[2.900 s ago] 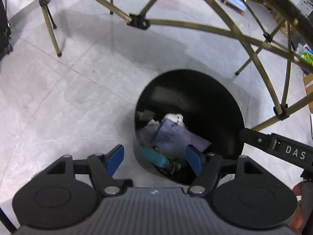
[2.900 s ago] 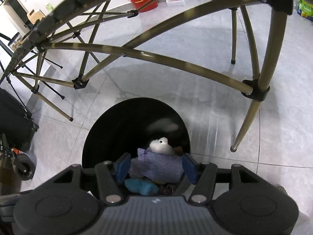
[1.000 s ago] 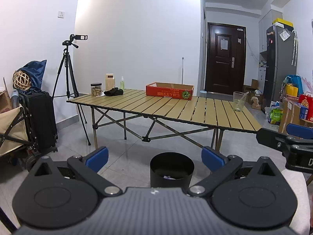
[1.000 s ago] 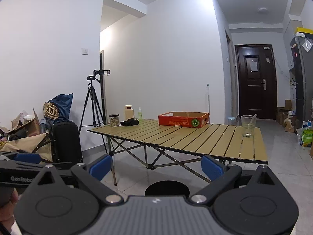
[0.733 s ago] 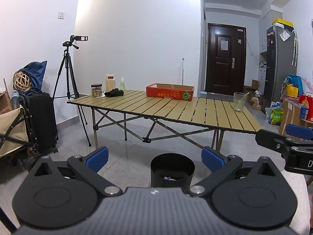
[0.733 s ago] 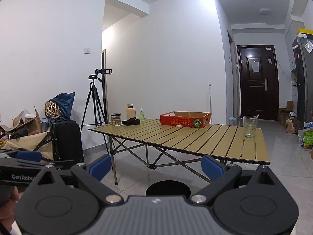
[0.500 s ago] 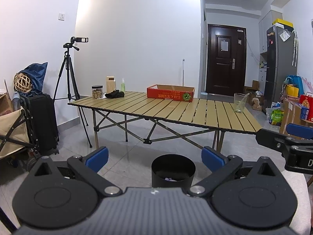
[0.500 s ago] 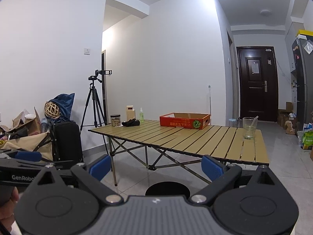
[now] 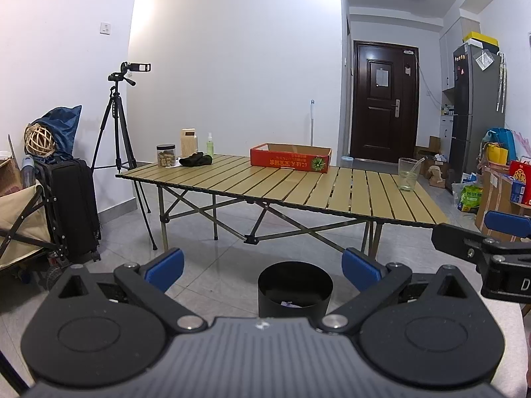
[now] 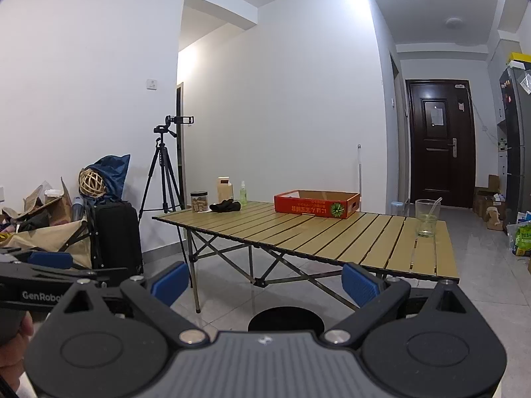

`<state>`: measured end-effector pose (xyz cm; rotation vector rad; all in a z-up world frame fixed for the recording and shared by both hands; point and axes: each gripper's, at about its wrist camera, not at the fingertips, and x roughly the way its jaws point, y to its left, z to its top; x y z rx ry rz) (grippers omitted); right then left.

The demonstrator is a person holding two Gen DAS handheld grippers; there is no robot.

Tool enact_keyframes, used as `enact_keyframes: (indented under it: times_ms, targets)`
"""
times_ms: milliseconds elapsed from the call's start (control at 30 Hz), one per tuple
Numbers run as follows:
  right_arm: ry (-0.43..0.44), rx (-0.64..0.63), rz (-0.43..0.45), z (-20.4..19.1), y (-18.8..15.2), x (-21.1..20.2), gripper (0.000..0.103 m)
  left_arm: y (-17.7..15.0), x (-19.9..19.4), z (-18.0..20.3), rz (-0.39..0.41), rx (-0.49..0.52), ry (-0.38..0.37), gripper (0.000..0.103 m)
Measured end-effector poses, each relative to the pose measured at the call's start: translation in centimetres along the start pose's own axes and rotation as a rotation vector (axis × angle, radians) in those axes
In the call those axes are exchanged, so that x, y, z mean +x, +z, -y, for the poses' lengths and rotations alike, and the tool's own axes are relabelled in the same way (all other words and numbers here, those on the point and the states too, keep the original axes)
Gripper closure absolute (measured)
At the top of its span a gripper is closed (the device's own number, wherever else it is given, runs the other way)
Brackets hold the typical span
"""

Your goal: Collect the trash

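The left gripper fills the lower frame, its blue pads wide apart and holding nothing. Between them, low at centre, stands a black bin on the floor before a slatted table. The right gripper juts in at right.

Domestic interior, entrance-hall area of an apartment: a dark entry door at the far end, a refrigerator at far right. A folding slatted table occupies the centre; a suitcase and camera tripod stand at left.
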<state>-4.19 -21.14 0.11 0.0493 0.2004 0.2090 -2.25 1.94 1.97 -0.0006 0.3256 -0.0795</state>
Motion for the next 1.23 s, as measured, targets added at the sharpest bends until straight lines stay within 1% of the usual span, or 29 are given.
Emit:
enact_keyframes:
  times_ms: [267,533,1233]
  targets:
    - [0.004,-0.007,0.002,-0.37,0.03,0.01,0.004,0.11,-0.19,-0.02,0.005,0.003,0.002,0.0]
    - [0.005,-0.001,0.023,-0.26,0.06,-0.44,0.004,0.35,-0.19,-0.03,0.014,0.004,0.008,0.0]
    - [0.001,-0.009,0.012,-0.14,0.15,0.22,0.004,0.25,-0.2,-0.02,0.051,0.02,0.006,0.0]
